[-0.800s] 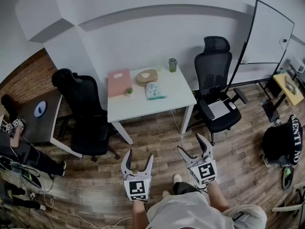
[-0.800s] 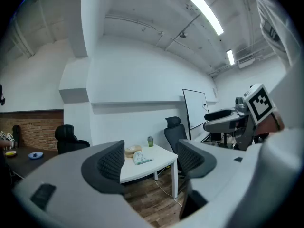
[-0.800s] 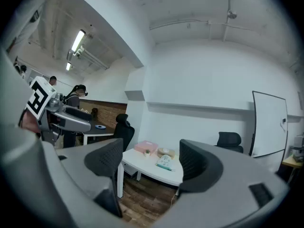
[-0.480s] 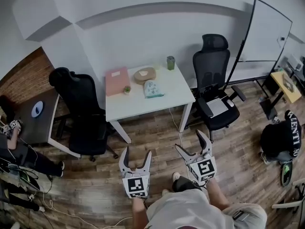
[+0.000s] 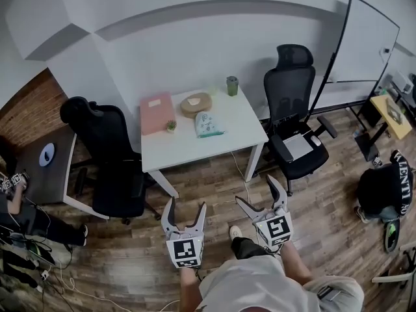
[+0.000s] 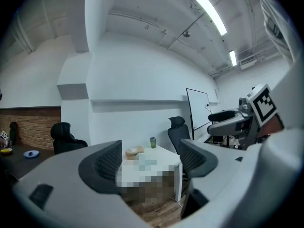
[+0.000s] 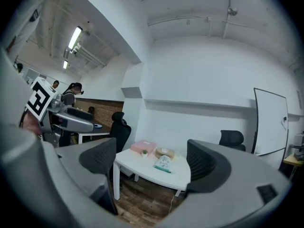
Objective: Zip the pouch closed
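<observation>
**Approach stage, before any contact.** The person stands on the wood-plank floor [image 5: 214, 187], well apart from the white rectangular table [image 5: 195, 149]. Both tools are held level and aimed at the table.

- **Grippers.** The left gripper [image 5: 186, 207] has its jaws spread wide, with nothing between them. The right gripper [image 5: 255, 188] is likewise spread wide and empty. Each gripper view looks between its black ribbed pads [image 6: 102, 165] at the distant table, with no object within reach.
- **Task object.** The pale mint, patterned fabric pouch [image 5: 209, 125] lies flat near the middle of the tabletop. It sits just in front of a round tan dish [image 5: 197, 103] and beside a small potted plant [image 5: 171, 126]. A flat pink box [image 5: 158, 112] and a green cup [image 5: 232, 86] stand further back. Black office chairs [image 5: 107, 161] flank the table.
- **Orientation.** The pouch's long axis appears to run from the table's near edge toward the wall, slightly skewed. In the right gripper view, a dark teal strip runs along the edge of the pouch [image 7: 164, 163] that faces the person. This is probably the zipper. At this range neither its slider nor how far it is open can be made out.
- **Next move (a judgement).**
  - Close the distance to the table and lower both grippers over the pouch.
  - Use one gripper to pin the fabric at the zipper's end.
  - Use the other to pinch the small pull tab and draw it along the track.
  - The tab is likely to need a narrow, well-aligned pinch.
</observation>
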The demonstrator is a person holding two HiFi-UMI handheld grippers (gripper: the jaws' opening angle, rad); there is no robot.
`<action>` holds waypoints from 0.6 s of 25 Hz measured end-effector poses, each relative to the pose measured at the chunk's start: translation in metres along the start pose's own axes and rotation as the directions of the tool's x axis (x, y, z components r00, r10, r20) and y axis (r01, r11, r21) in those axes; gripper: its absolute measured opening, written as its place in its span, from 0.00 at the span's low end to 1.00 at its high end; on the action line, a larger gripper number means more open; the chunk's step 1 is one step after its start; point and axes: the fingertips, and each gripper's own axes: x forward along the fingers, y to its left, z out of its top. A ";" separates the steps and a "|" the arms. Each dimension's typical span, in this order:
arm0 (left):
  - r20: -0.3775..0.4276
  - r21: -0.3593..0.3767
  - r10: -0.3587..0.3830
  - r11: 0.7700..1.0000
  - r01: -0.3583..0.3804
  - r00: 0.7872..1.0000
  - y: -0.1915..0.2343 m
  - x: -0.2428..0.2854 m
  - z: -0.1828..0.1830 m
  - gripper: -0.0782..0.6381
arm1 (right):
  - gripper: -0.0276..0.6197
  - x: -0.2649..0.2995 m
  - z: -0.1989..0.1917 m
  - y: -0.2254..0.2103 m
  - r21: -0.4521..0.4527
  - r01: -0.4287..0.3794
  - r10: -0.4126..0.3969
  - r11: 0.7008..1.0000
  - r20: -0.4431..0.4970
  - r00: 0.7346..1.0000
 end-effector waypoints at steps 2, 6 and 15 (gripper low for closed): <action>-0.001 0.004 0.001 1.000 -0.001 1.000 0.004 0.016 0.001 0.63 | 0.75 0.015 -0.003 -0.009 0.003 -0.003 0.003 1.000 -0.003 1.000; -0.009 0.008 0.010 1.000 -0.010 1.000 0.016 0.046 0.003 0.64 | 0.75 0.046 -0.004 -0.024 0.005 -0.019 0.019 1.000 -0.009 1.000; -0.029 0.008 0.040 0.999 -0.040 0.999 0.028 0.110 0.011 0.64 | 0.75 0.106 -0.002 -0.065 0.016 -0.062 0.062 0.998 -0.004 0.998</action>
